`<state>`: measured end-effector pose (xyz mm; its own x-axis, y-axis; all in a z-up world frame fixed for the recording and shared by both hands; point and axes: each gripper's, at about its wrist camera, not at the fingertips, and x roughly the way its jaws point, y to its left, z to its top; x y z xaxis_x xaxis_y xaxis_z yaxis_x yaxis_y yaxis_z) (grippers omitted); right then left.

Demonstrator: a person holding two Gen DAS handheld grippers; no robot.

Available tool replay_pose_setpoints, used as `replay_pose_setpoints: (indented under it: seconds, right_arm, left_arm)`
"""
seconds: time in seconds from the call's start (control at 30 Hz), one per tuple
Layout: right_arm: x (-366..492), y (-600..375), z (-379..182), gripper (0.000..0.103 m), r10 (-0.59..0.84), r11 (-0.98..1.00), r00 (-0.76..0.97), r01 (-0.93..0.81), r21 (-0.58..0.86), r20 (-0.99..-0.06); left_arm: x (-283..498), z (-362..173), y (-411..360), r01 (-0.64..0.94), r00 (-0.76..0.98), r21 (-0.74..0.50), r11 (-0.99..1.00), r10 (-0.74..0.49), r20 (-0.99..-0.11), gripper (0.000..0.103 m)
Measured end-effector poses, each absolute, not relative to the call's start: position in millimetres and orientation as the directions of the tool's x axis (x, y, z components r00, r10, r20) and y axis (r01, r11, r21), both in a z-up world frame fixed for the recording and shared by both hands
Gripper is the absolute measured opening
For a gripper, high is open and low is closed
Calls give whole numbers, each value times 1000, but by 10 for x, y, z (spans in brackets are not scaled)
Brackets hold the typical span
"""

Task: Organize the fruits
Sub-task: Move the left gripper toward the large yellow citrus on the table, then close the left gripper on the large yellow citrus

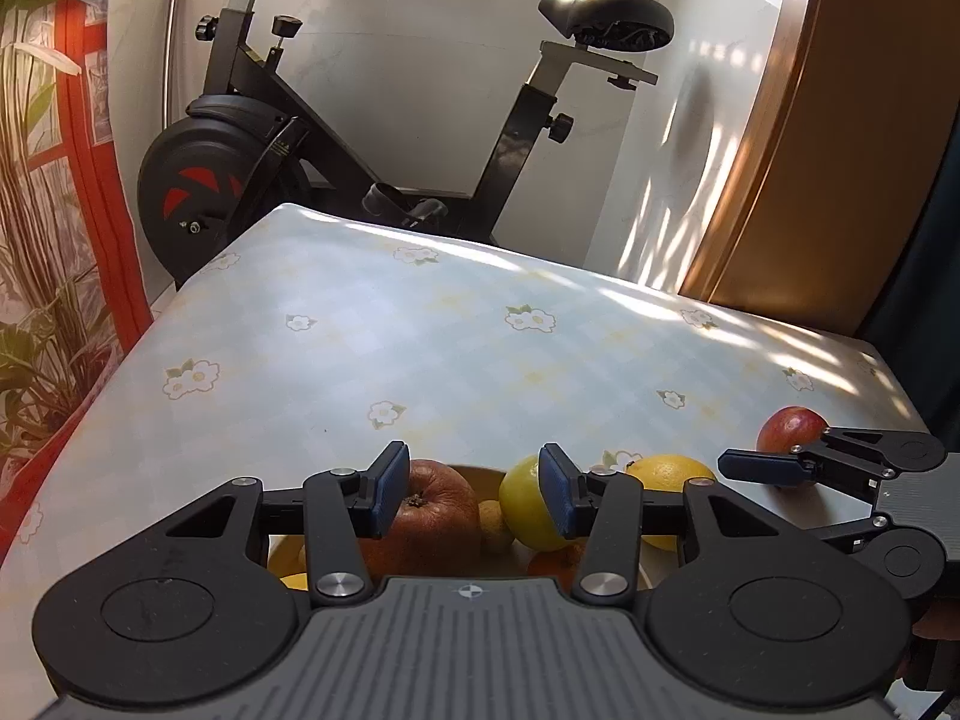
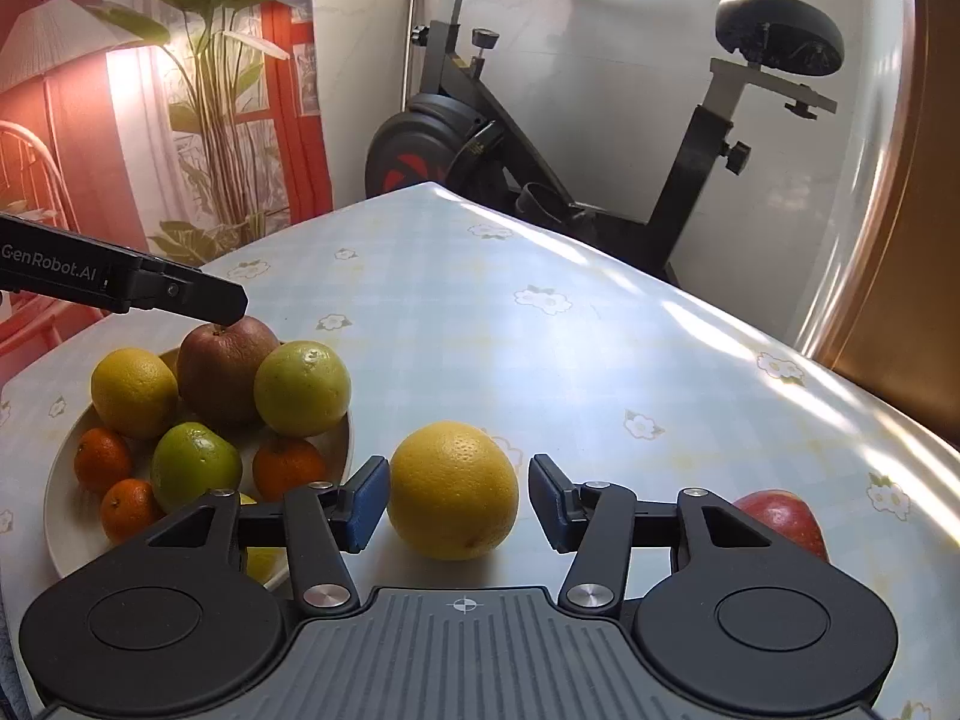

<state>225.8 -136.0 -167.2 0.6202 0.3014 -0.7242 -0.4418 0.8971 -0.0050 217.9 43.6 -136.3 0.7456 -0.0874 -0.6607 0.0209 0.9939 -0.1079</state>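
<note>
A cream bowl (image 2: 60,480) at the left holds a brown-red apple (image 2: 222,372), a yellow orange (image 2: 133,390), a green-yellow citrus (image 2: 303,387), a green lime (image 2: 195,465) and three tangerines. My left gripper (image 1: 471,492) hangs open just over the bowl, and one of its fingers (image 2: 204,294) reaches the top of the brown-red apple (image 1: 432,516). My right gripper (image 2: 459,504) is open around a large yellow citrus (image 2: 453,489) lying on the table, with a thin gap at each pad. A red apple (image 2: 780,519) lies on the cloth to its right.
The table (image 2: 540,348) has a pale checked cloth with flower prints. An exercise bike (image 2: 540,138) stands behind the far edge. A plant and red curtain are at the left, and a wooden door (image 1: 810,150) at the right.
</note>
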Motion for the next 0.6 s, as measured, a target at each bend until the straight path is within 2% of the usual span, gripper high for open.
replay_pose_setpoints:
  seconds: [0.4, 0.6]
  right_arm:
    - [2050, -1484, -1728, 46, 321, 888, 599, -460, 13, -733]
    - [1995, -1557, -1753, 46, 334, 894, 612, -447, 35, -717]
  left_arm:
    - [2324, -1467, 343, 128, 685, -209, 970, -239, -688, 49]
    - [2398, -1466, 80, 224, 668, -174, 959, -280, -689, 48]
